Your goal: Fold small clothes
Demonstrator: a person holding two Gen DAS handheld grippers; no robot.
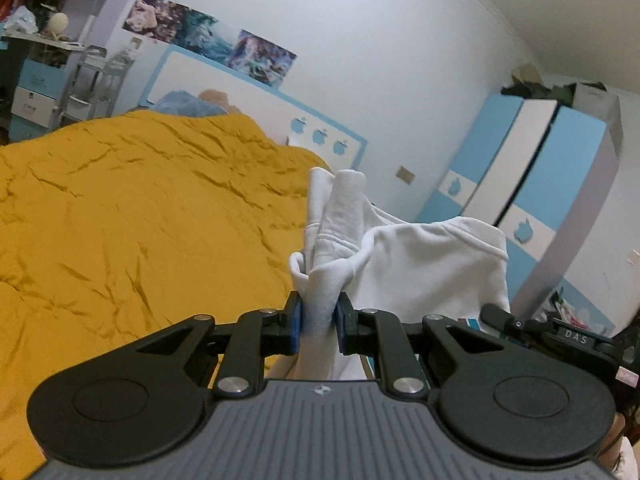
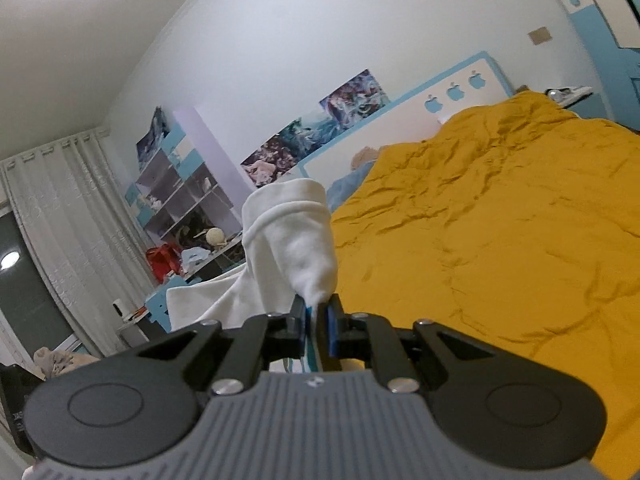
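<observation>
A small white garment [image 1: 420,264] hangs in the air between my two grippers, above the near edge of the bed. My left gripper [image 1: 318,320] is shut on a bunched sleeve or shoulder of it; a cuff sticks up past the pads. My right gripper [image 2: 318,322] is shut on the other sleeve of the white garment [image 2: 292,240], whose cuff stands up above the pads. The garment's body sags between the grippers. Part of the right gripper shows at the right edge of the left wrist view [image 1: 560,332].
A bed with a wrinkled mustard-yellow cover [image 1: 132,216] spreads ahead; it also shows in the right wrist view [image 2: 500,240]. A blue-and-white headboard [image 1: 256,100], a wardrobe [image 1: 532,184], shelves [image 2: 180,196] and curtains [image 2: 68,216] stand around it.
</observation>
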